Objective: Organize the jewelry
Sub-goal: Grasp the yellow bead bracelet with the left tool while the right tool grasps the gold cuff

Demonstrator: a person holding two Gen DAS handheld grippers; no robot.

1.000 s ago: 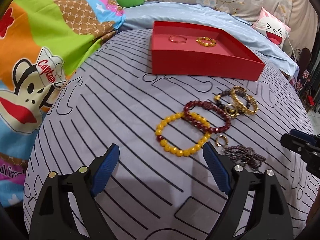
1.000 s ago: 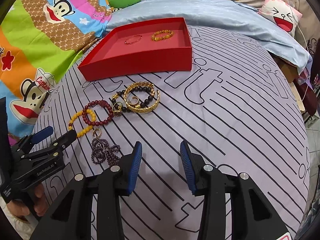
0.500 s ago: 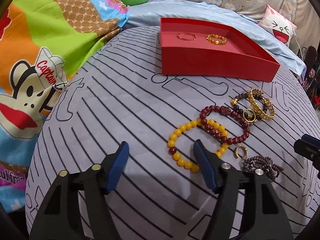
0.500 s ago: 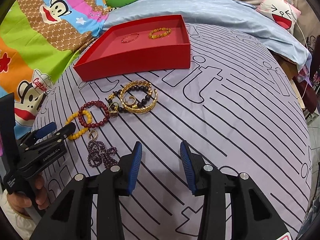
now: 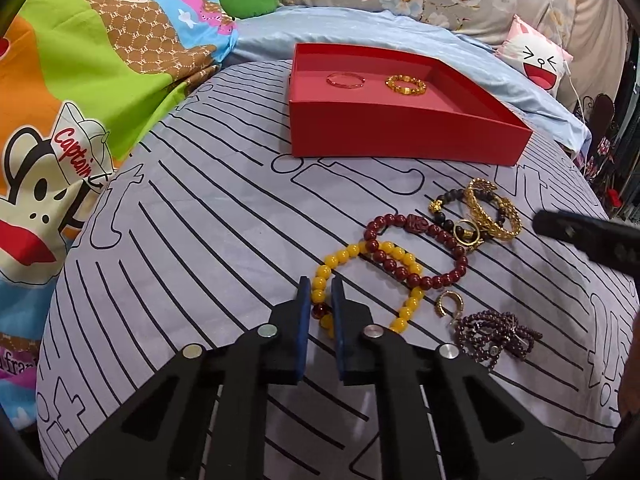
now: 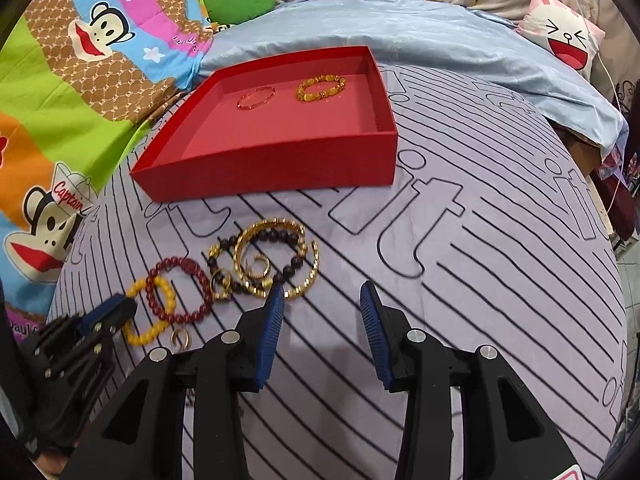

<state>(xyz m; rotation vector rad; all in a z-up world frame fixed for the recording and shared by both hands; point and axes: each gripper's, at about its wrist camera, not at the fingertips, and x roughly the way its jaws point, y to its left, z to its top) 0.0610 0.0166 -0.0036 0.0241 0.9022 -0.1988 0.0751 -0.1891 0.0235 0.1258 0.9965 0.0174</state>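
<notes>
My left gripper [image 5: 320, 286] is shut on the near-left side of the yellow bead bracelet [image 5: 400, 256], which lies on the striped sheet under a dark red bead bracelet [image 5: 420, 240]. My right gripper [image 6: 322, 292] is open and empty, its left fingertip beside the gold bangle [image 6: 276, 256] and black bead bracelet [image 6: 280, 236]. The red tray [image 5: 400, 136] holds a thin red bangle [image 5: 346, 80] and a gold bead bracelet [image 5: 405, 85]. A gold ring [image 5: 448, 304] and a purple bead strand [image 5: 496, 334] lie to the right.
A colourful monkey-print blanket [image 5: 60, 120] lies on the left, a blue quilt [image 6: 400, 52] behind the tray, and a pink face pillow [image 6: 568, 36] at the back right. The bed drops off on the right.
My left gripper moved forward and right and closed on the yellow bracelet. My right gripper moved forward toward the gold bangle and stayed open.
</notes>
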